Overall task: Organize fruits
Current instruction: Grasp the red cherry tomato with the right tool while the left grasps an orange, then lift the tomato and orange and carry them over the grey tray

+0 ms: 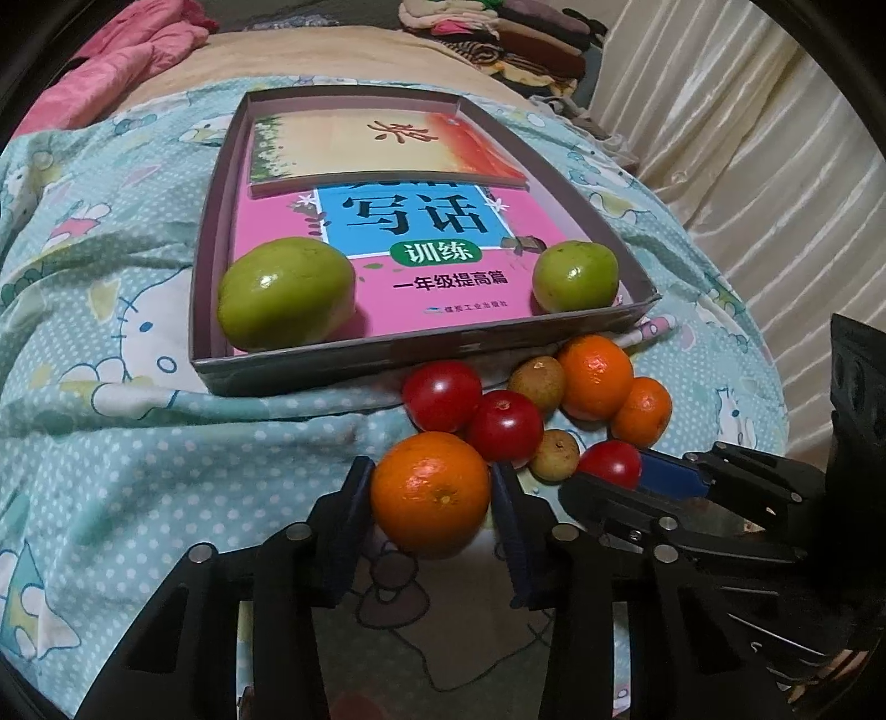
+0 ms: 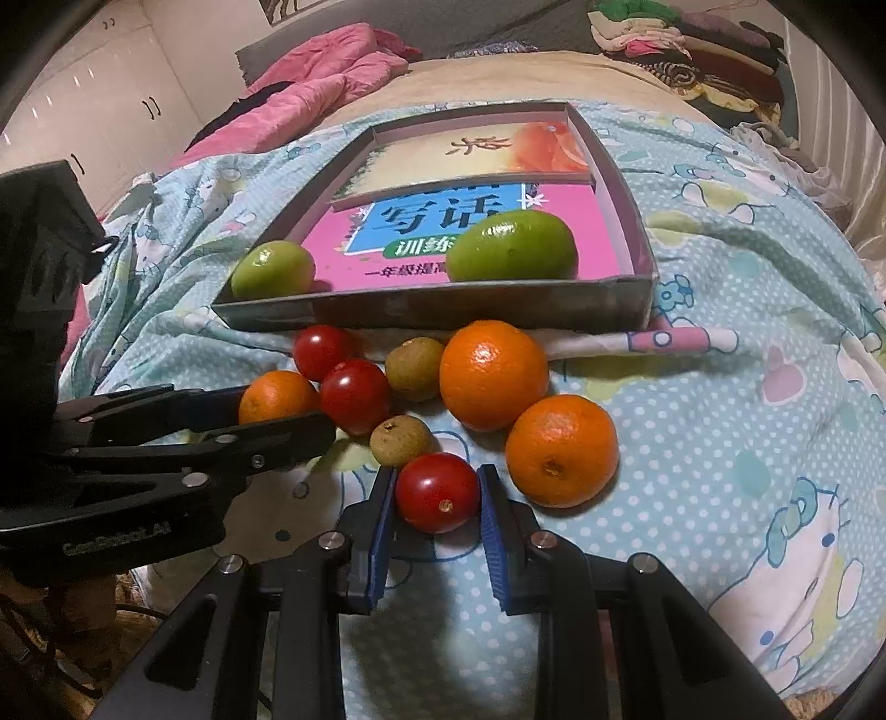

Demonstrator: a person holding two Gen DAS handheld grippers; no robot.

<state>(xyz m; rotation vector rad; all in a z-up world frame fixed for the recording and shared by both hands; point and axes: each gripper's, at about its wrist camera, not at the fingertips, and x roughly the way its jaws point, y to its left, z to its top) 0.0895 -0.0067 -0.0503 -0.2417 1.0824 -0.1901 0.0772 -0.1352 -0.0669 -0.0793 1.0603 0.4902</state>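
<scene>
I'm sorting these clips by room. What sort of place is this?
Most likely a bedroom: the fruit lies on a bed under a pale blue cartoon-print quilt, with a crumpled pink duvet behind, a pile of folded clothes and white wardrobe doors.

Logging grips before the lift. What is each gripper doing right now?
Left gripper: closed on an orange, fingers against both its sides.
Right gripper: closed on a small tomato.
</scene>
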